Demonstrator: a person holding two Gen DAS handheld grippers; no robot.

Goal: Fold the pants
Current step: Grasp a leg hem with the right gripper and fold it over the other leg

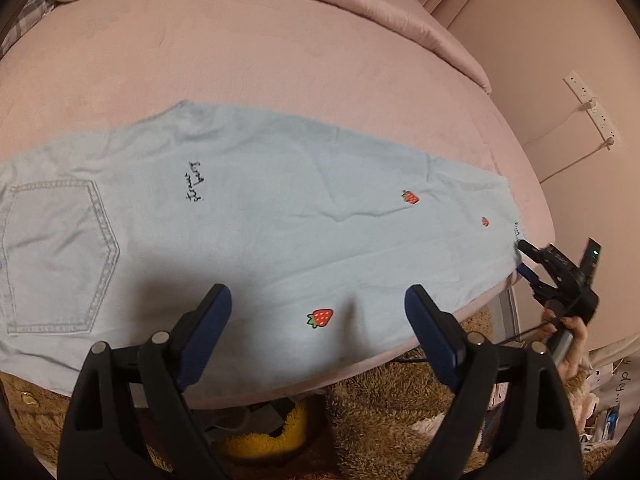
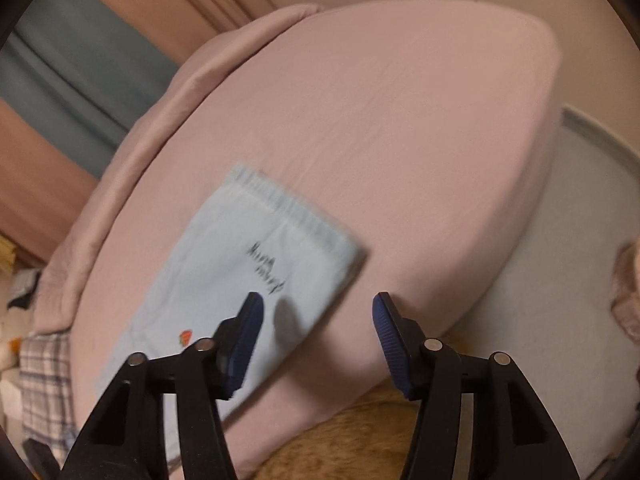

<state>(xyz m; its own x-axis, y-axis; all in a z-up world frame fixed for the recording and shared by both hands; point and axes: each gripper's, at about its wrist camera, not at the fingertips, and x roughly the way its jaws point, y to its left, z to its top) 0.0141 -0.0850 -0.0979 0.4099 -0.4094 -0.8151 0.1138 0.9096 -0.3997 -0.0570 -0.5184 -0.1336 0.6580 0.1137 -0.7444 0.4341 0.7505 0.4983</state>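
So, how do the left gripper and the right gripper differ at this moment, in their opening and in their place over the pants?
The left gripper stands wider open than the right gripper. The left gripper is over the middle of the pants, near a strawberry; the right gripper is at the leg's hem end. Both are open, holding nothing, with blue pads.
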